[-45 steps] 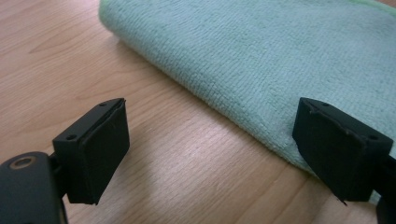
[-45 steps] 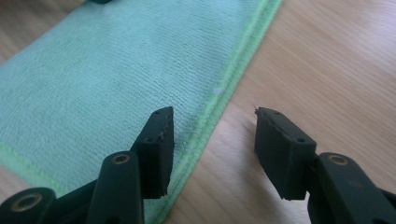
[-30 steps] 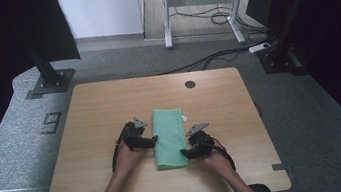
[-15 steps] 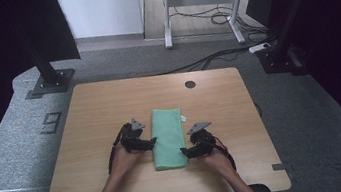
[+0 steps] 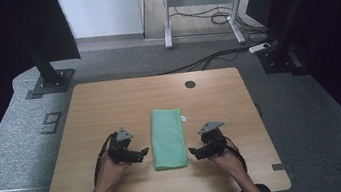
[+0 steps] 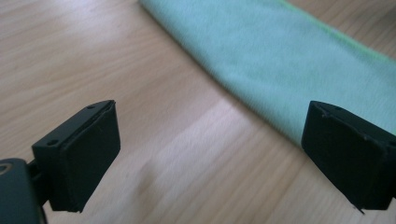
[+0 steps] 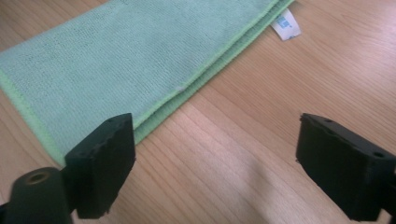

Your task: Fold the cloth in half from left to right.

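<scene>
A folded green cloth [image 5: 168, 136] lies flat on the wooden table [image 5: 109, 104], a small white tag [image 5: 183, 119] at its far right edge. My left gripper [image 5: 142, 153] sits just left of the cloth, pointing at it. Its jaws have just been opening and stand wide with only bare wood between them; the cloth [image 6: 299, 60] lies ahead. My right gripper [image 5: 192, 152] sits just right of the cloth, also pointing at it. Its jaws have just been opening too, and nothing is between them; the cloth [image 7: 126, 56] and its tag [image 7: 286, 24] lie ahead.
A round cable hole [image 5: 190, 84] sits near the table's far edge. Black stand bases [image 5: 50, 82] rest on the grey carpet beside the table, and cables [image 5: 214, 59] run across the floor behind it.
Both hands have drawn outward from the cloth's sides, the left one farther. The cloth lies still, released on the table.
</scene>
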`<state>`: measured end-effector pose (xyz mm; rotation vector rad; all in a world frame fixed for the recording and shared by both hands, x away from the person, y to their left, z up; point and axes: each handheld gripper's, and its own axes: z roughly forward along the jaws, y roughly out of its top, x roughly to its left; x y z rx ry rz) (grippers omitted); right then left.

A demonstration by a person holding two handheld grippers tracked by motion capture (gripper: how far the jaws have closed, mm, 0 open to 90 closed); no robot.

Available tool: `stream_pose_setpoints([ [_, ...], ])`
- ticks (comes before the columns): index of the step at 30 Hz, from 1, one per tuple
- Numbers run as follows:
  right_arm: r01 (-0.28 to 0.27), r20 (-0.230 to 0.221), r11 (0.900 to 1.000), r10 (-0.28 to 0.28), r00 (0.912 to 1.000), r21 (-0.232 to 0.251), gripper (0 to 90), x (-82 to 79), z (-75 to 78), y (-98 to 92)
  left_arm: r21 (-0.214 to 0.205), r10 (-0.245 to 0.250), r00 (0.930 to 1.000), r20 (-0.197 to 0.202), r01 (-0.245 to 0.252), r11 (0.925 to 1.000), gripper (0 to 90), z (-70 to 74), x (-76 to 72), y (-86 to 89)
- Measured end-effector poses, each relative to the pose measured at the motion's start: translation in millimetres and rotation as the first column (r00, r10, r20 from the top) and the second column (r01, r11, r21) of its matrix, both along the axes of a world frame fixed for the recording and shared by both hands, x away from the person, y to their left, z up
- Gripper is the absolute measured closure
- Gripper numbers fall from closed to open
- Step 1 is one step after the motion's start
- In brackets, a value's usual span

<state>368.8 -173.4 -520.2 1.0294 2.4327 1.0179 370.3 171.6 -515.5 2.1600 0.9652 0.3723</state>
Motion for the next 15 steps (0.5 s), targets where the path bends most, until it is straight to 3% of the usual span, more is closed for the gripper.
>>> stream_pose_setpoints([
  [6,0.026,0.012,0.9997,-0.026,0.9996,0.003,0.3,-6.0,-1.6,-10.5,0.039,0.015,0.9998,-0.01,-0.015,0.9991,0.3,-7.0,-13.3,14.7],
  [10,0.04,0.004,0.9992,-0.04,0.9992,0.0,0.0,-7.3,-8.5,-17.2,0.057,0.027,0.9995,-0.013,-0.026,0.9981,0.0,-12.5,-17.0,21.5],
  [15,0.061,0.0,0.9979,-0.061,0.9981,-0.019,0.0,-7.0,-18.0,-24.2,0.049,0.045,0.9987,-0.023,-0.043,0.9979,0.0,-19.8,-16.0,24.4],
])
